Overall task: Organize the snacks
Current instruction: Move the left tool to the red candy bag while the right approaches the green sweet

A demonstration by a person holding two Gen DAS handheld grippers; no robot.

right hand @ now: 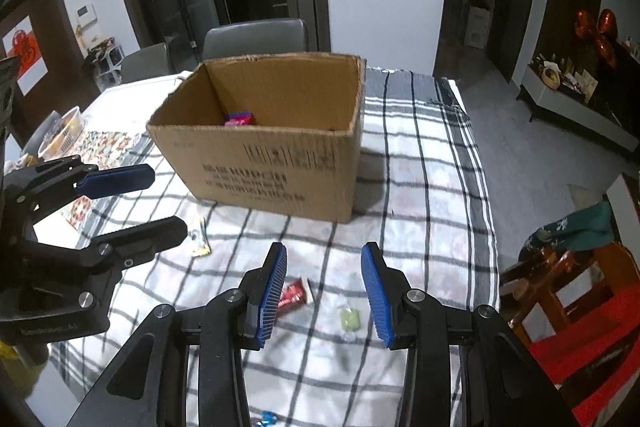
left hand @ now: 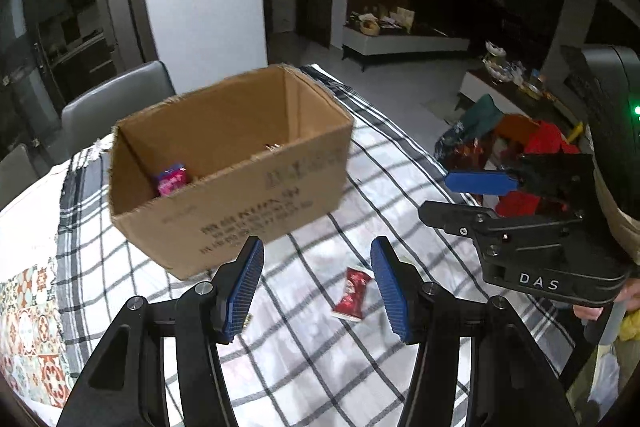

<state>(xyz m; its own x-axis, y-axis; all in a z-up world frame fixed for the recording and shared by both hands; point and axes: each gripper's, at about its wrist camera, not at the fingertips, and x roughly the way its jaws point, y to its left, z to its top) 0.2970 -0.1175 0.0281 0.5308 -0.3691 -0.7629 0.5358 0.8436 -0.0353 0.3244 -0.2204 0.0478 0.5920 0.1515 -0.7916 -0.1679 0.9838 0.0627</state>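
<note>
We see our right gripper (right hand: 324,291) open above a red snack packet (right hand: 295,295) and green candy (right hand: 349,319), the cardboard box (right hand: 276,163) beyond.

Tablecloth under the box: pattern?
White tablecloth with dark grey-black plaid lines; right wrist view shows it best.

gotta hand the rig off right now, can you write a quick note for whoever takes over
Left gripper: open, empty, above the checked cloth.
Right gripper: open, empty, beside it.
Cardboard box: upright on the cloth, a pink packet already inside.
Still loose on the cloth: red wrapper between the grippers, pale green sweet to its right, a yellow-ended packet nearer the box, something blue at the near edge.
Left: box the loose snacks; red wrapper looks nearest.
</note>
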